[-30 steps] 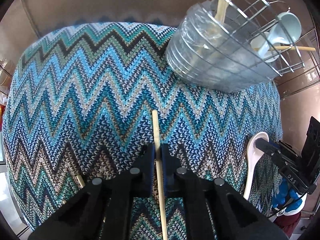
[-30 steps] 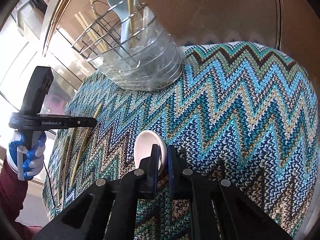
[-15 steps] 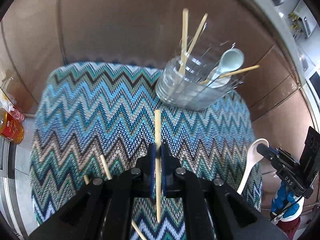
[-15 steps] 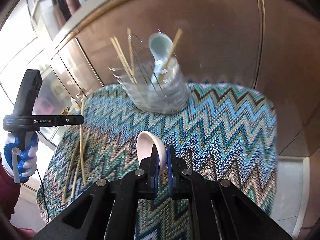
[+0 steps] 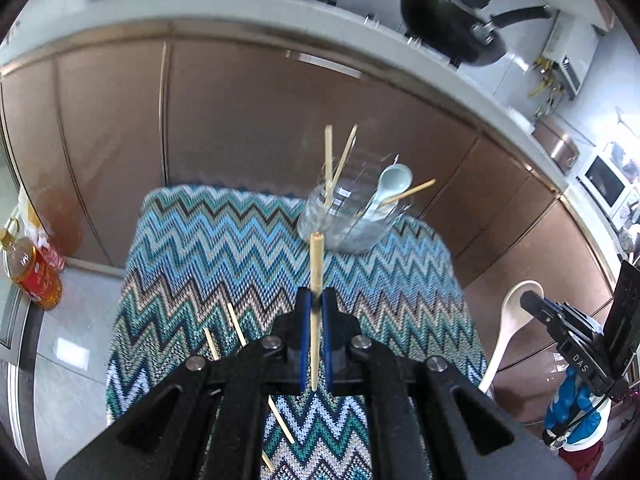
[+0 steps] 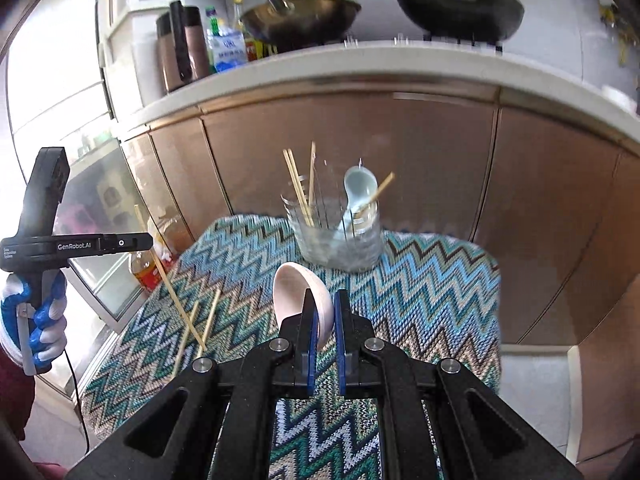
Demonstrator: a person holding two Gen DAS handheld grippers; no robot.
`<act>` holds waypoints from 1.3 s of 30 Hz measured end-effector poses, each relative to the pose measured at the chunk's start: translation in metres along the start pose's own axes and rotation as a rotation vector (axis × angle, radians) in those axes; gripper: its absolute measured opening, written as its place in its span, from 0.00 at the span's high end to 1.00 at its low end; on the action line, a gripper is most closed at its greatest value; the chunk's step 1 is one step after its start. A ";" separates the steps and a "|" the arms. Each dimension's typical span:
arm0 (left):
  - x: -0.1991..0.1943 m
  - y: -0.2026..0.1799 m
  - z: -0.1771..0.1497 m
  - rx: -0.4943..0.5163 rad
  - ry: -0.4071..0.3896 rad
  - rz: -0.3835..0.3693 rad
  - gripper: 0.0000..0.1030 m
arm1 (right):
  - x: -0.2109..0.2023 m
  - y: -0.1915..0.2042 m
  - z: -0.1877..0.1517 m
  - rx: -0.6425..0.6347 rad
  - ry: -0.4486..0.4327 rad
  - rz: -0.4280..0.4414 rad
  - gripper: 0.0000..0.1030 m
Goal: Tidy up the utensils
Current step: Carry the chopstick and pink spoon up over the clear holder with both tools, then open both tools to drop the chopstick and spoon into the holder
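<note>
My left gripper (image 5: 314, 300) is shut on a wooden chopstick (image 5: 316, 264) and holds it high above the zigzag cloth (image 5: 224, 248). My right gripper (image 6: 323, 304) is shut on a white ceramic spoon (image 6: 296, 284), also lifted; the spoon also shows in the left wrist view (image 5: 510, 320). A clear utensil holder (image 6: 336, 236) at the cloth's far edge holds several chopsticks and a pale blue spoon (image 6: 358, 188). It also shows in the left wrist view (image 5: 348, 220). Loose chopsticks (image 6: 200, 320) lie on the cloth at the left.
Brown cabinet doors (image 6: 400, 152) rise behind the cloth, under a white counter with pans (image 6: 460, 0) and bottles. An oil bottle (image 5: 32, 272) stands on the floor at the left of the cloth. The left gripper's handle (image 6: 60, 240) is at the left.
Both grippers have risen and pulled back from the cloth, carrying the chopstick and the white spoon. The holder now looks smaller and farther, and the counter has come into view.
</note>
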State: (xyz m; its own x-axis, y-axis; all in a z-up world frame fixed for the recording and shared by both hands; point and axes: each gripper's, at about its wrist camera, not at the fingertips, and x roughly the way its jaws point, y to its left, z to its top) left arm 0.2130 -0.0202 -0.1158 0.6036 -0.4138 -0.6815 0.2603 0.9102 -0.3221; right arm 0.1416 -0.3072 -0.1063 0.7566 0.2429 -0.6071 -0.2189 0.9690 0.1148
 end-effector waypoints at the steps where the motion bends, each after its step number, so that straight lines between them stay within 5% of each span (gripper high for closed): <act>1: -0.008 -0.003 0.002 0.004 -0.014 -0.003 0.95 | -0.006 0.002 0.004 -0.001 -0.015 -0.003 0.93; 7: -0.046 -0.024 0.039 0.018 -0.121 -0.029 0.95 | -0.030 0.015 0.042 -0.007 -0.130 -0.052 0.93; 15: -0.043 -0.053 0.106 0.028 -0.266 -0.038 0.95 | -0.003 0.019 0.095 -0.007 -0.268 -0.119 0.93; 25: 0.056 -0.070 0.152 0.081 -0.320 0.020 0.95 | 0.107 0.012 0.135 -0.069 -0.357 -0.263 0.93; 34: 0.140 -0.058 0.150 0.088 -0.290 0.075 0.95 | 0.183 -0.007 0.119 -0.060 -0.361 -0.272 0.92; 39: 0.154 -0.053 0.136 0.111 -0.278 0.094 0.94 | 0.193 -0.011 0.103 -0.057 -0.337 -0.253 0.78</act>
State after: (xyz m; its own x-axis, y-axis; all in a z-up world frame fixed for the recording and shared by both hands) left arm 0.3946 -0.1303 -0.1145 0.8080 -0.3213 -0.4938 0.2649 0.9468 -0.1825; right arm 0.3532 -0.2661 -0.1440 0.9478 0.0084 -0.3186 -0.0270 0.9982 -0.0539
